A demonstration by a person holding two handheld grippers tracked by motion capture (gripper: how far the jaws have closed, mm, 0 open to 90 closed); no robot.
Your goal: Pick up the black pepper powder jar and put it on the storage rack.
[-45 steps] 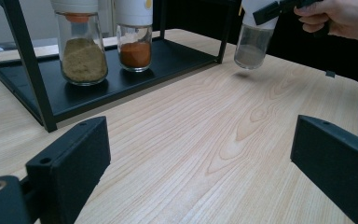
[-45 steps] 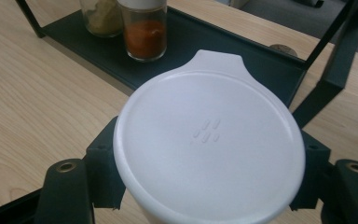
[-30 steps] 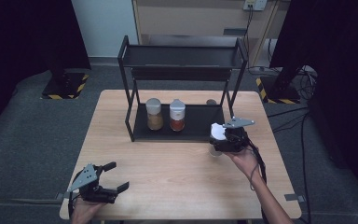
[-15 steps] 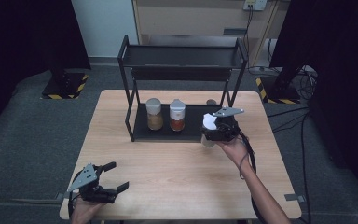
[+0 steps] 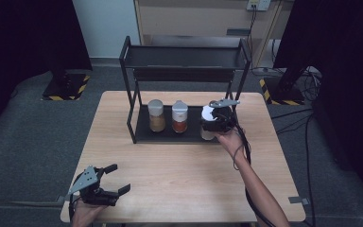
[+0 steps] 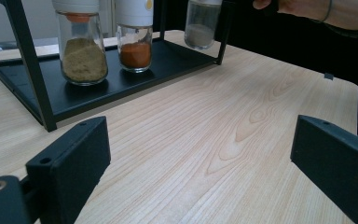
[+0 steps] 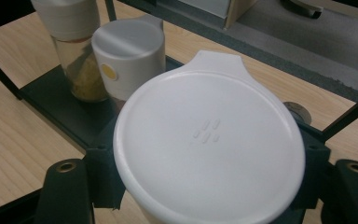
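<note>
3 spice jars are at the black 2-tier rack (image 5: 184,56) on the wooden bench (image 5: 179,170). 2 stand on its bottom shelf: 1 with tan powder (image 5: 156,115), 1 with red powder (image 5: 179,117). The 3rd, a white-lidded jar of grey powder (image 7: 209,149), is clamped in the right tongs (image 5: 216,124) at the shelf's right end; whether it touches the shelf cannot be told. The left tongs (image 5: 109,185) sit at the bench's near-left corner, jaws wide apart, holding nothing.

My high view looks down on the table (image 5: 179,170). My left gripper view faces the rack (image 6: 121,88) from low; my right one sits close above it.
</note>
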